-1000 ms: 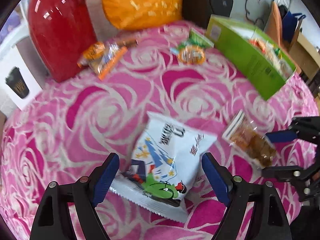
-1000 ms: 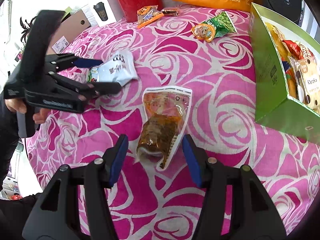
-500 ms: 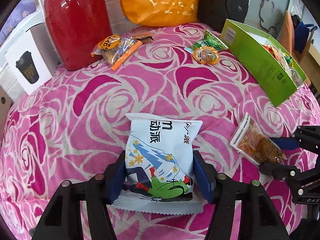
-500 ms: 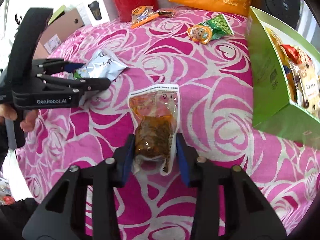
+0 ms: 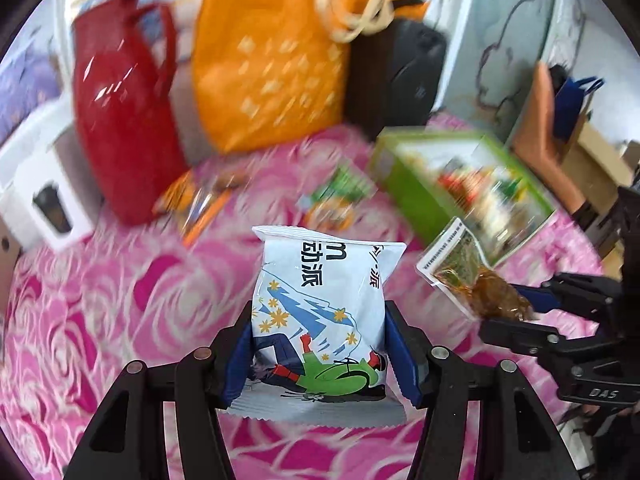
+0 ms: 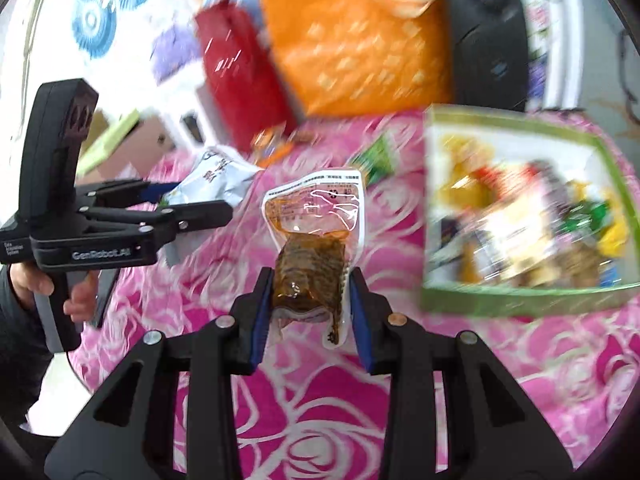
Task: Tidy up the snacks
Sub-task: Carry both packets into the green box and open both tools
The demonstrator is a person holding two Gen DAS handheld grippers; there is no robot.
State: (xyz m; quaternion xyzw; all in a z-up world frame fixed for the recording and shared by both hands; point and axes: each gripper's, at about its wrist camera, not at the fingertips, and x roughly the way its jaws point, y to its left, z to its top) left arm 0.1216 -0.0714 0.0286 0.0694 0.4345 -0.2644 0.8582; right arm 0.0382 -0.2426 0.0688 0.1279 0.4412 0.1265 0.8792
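My left tool (image 5: 318,354) pinches a glossy printed foil packet (image 5: 322,312); my right tool (image 6: 308,300) pinches a clear shiny plastic pouch (image 6: 316,240).

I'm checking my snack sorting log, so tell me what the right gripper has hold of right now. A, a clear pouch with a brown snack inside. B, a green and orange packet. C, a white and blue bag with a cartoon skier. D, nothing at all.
A: the right gripper is shut on the clear pouch with a brown snack inside; the left gripper holds the white and blue bag.
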